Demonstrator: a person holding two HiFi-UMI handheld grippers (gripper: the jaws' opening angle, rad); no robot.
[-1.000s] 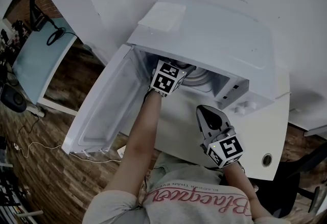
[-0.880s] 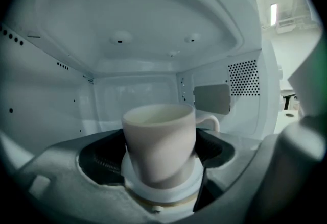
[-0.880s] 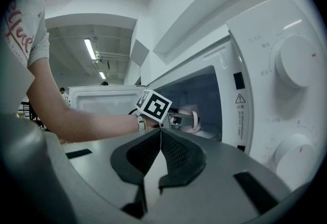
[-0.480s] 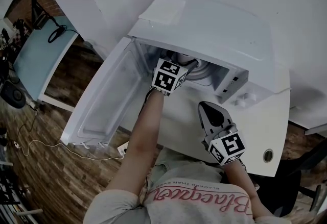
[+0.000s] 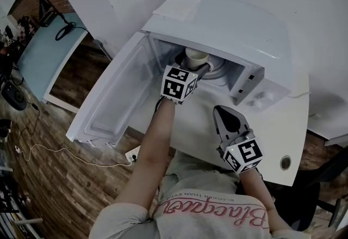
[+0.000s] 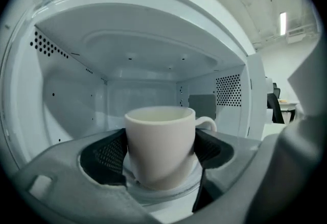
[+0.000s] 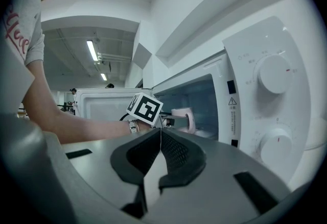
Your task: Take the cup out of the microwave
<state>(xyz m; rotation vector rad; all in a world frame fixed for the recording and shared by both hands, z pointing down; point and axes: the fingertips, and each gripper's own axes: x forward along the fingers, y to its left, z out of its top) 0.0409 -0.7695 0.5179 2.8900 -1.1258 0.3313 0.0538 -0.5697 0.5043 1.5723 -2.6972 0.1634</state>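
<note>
Nearest us, the right gripper (image 5: 223,115) hangs over the tabletop (image 5: 283,134) by its front edge, claw pressed together with nothing in it. Further in, the door (image 5: 109,102) stands swung wide on the left. Now the left gripper (image 6: 161,156) is at the microwave's (image 5: 228,25) mouth: its jaws have just been closing and are clamped on the cup (image 6: 159,131), a pad on each side. The cup is upright, just inside the front edge of the cavity, handle pointing right.
</note>
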